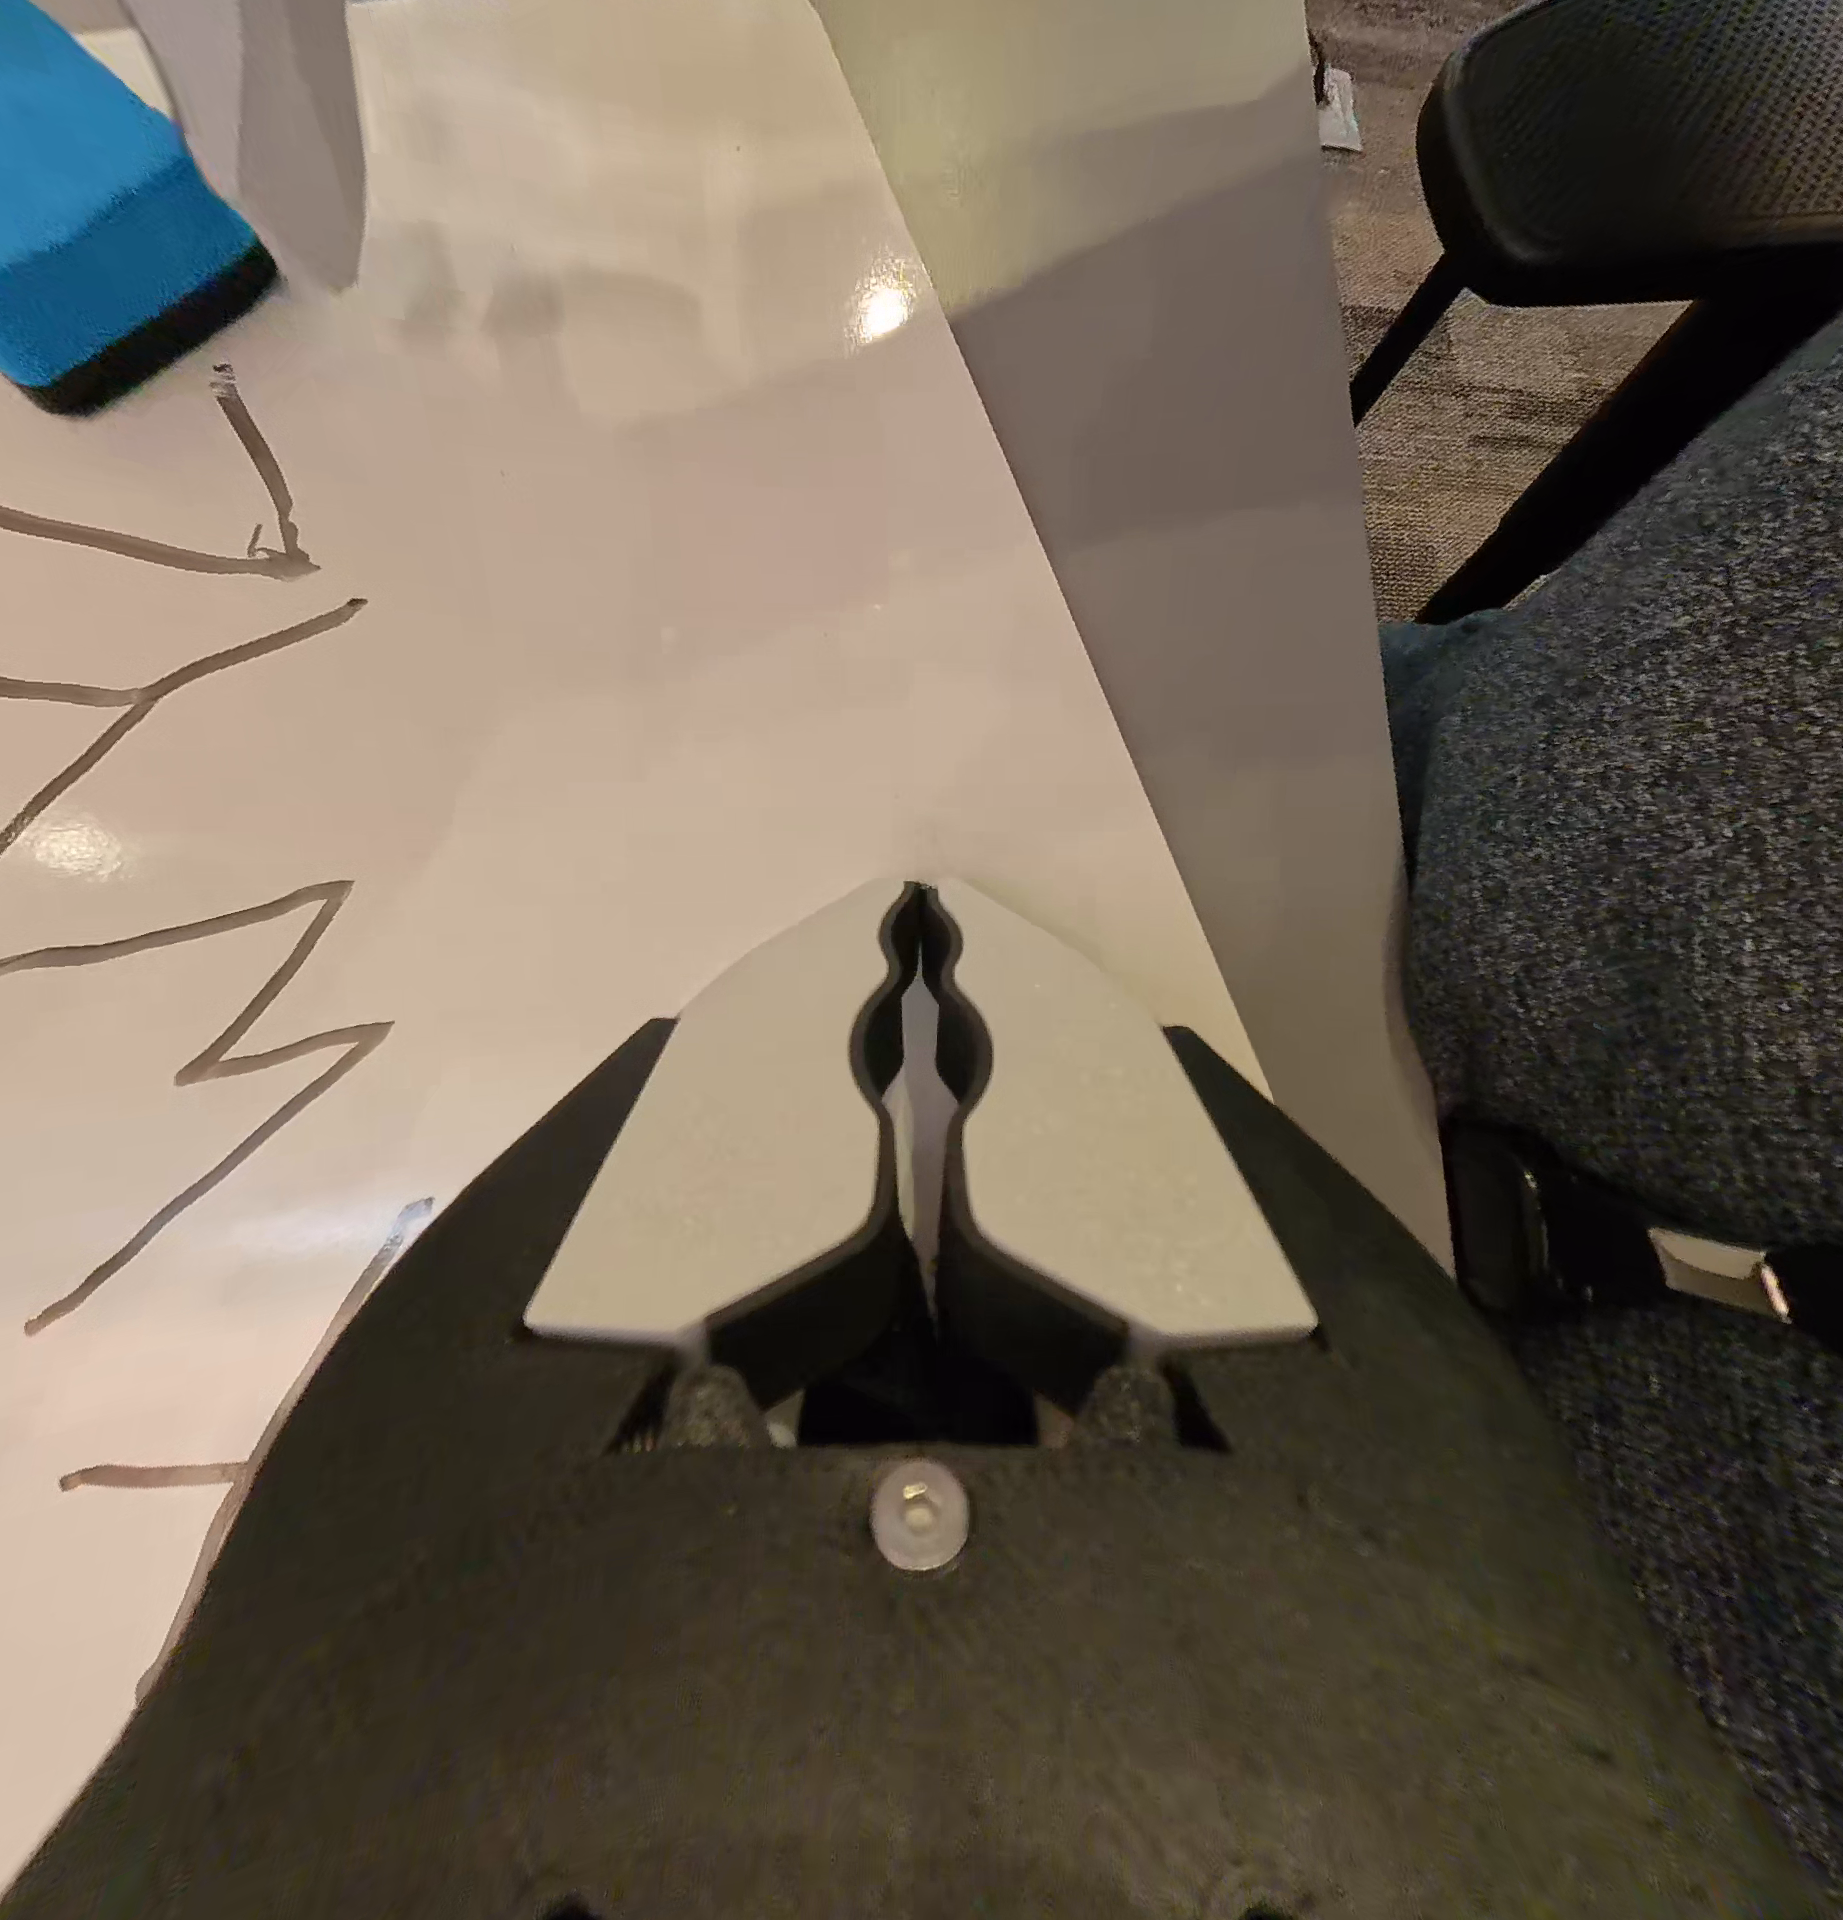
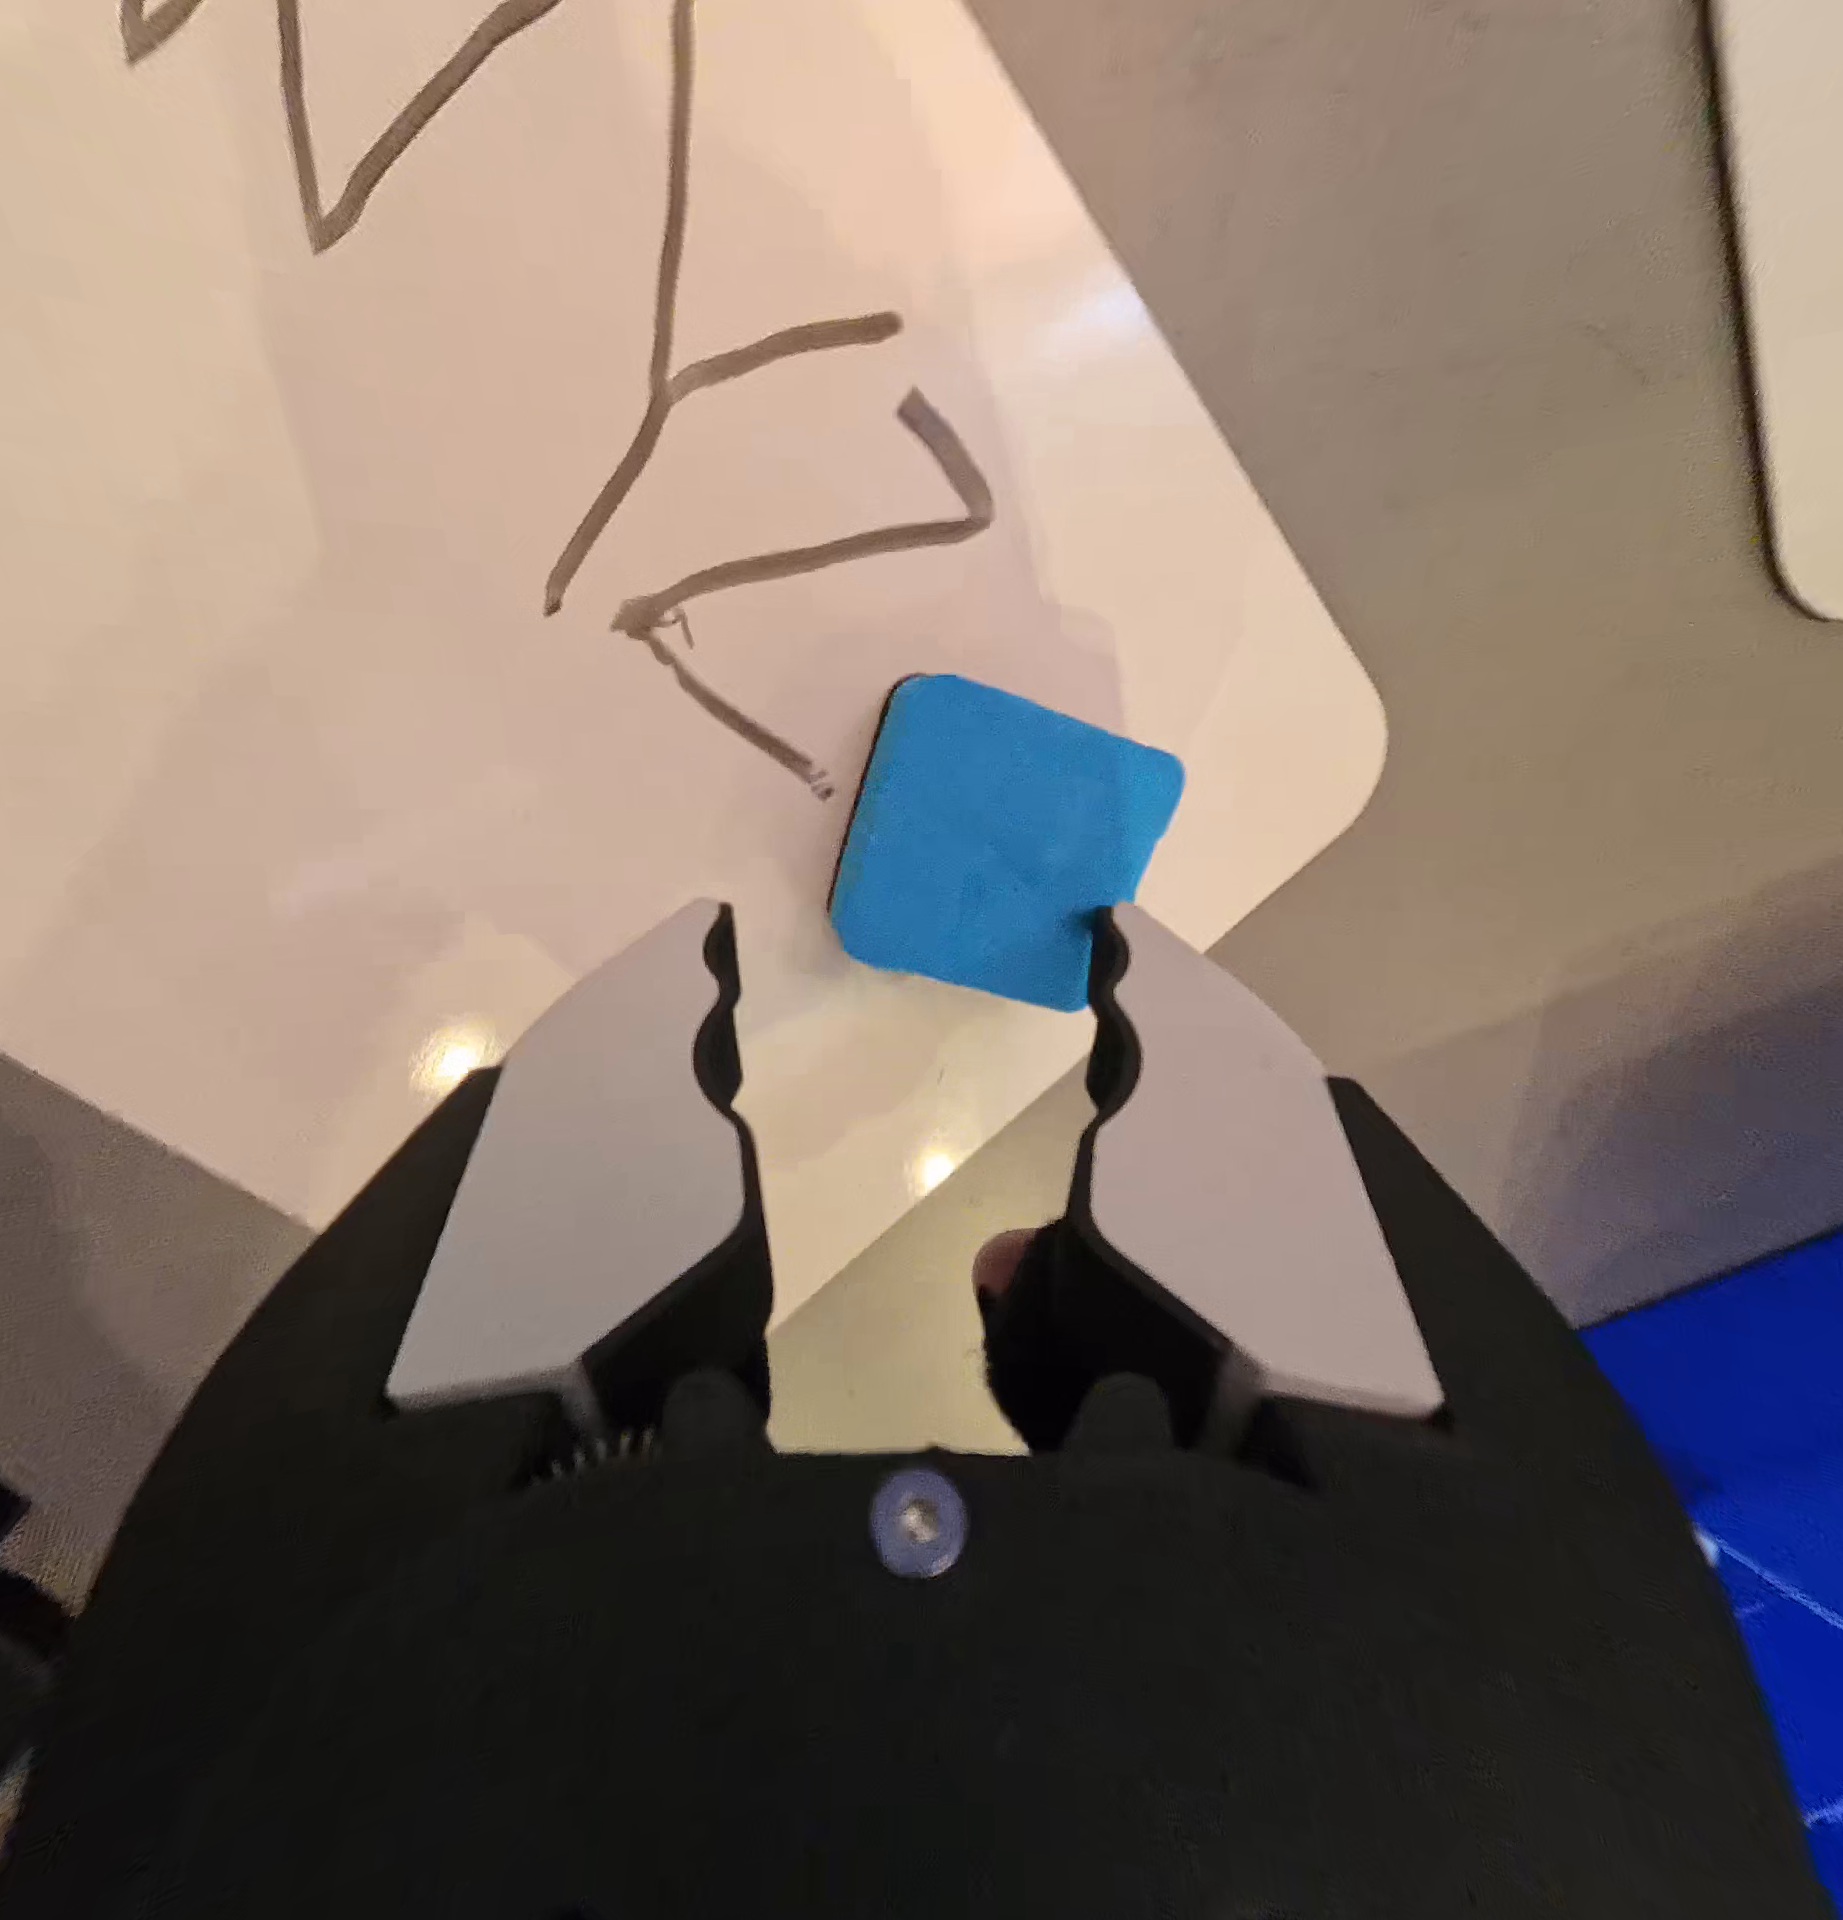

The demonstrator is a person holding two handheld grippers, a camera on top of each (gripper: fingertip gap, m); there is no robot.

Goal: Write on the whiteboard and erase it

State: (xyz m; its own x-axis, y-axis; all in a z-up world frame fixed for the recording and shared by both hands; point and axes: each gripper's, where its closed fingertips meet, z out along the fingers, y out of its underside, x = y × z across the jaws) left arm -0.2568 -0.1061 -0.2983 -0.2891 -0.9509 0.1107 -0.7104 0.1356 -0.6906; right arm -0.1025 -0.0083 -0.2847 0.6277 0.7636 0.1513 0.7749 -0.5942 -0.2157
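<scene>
hovering open right hand-held gripper (image 2: 917, 920) above blue eraser (image 2: 1000, 831).

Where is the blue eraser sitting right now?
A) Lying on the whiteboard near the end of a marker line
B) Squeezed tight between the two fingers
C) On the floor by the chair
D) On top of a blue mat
A: the blue eraser lies flat on the whiteboard, next to the end of a marker line, while the right gripper is open around its near corner.
</scene>
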